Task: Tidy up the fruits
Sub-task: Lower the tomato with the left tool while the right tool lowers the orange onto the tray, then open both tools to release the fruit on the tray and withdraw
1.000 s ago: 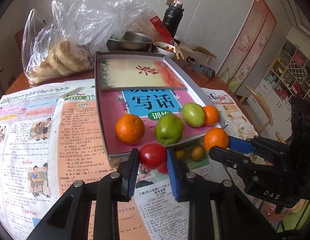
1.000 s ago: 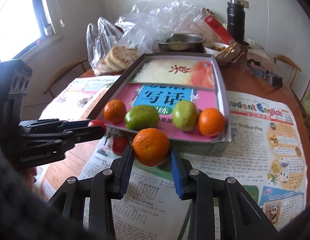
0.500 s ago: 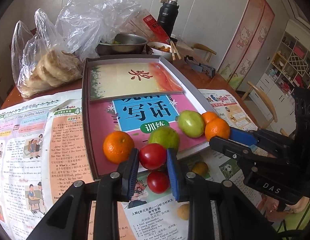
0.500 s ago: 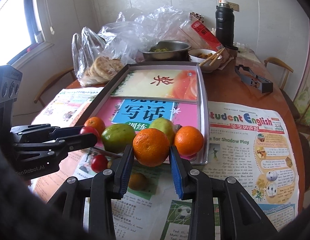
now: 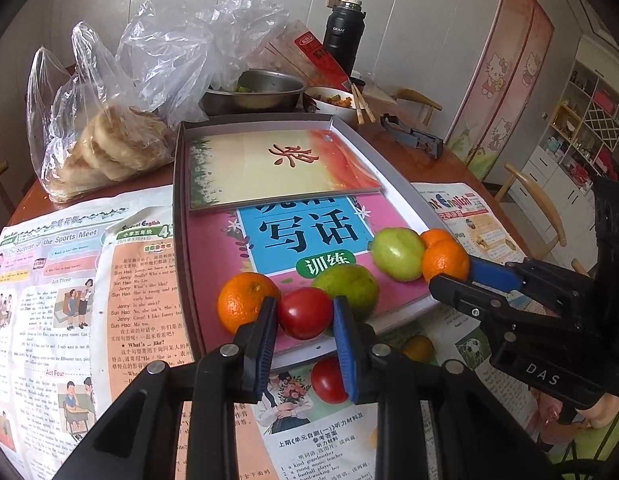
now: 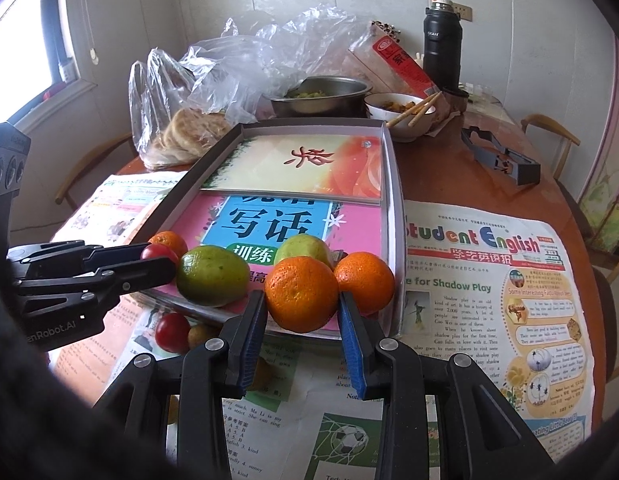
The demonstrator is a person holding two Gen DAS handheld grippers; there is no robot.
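Note:
My left gripper (image 5: pixel 305 316) is shut on a red tomato (image 5: pixel 304 312), held over the near edge of the shallow grey box (image 5: pixel 181 240) lined with books. My right gripper (image 6: pixel 302 304) is shut on an orange (image 6: pixel 301 294), also at the box's near edge, to the right. In the box lie an orange (image 5: pixel 243 300), a green citrus (image 5: pixel 349 284), a green apple (image 5: pixel 397 252) and another orange (image 6: pixel 367 280). A second tomato (image 5: pixel 325 380) and a small yellowish fruit (image 5: pixel 419 348) lie on the newspaper below.
Newspapers (image 6: pixel 489 272) cover the round wooden table. Behind the box stand plastic bags with flatbreads (image 5: pixel 109 148), a metal bowl (image 5: pixel 257 88), a bowl with chopsticks (image 6: pixel 401 110), a black flask (image 6: pixel 443 24) and a black tool (image 6: pixel 501 160).
Both grippers have moved forward with their fruits, from over the newspaper to the near edge of the box. The fruits in the box have not moved.

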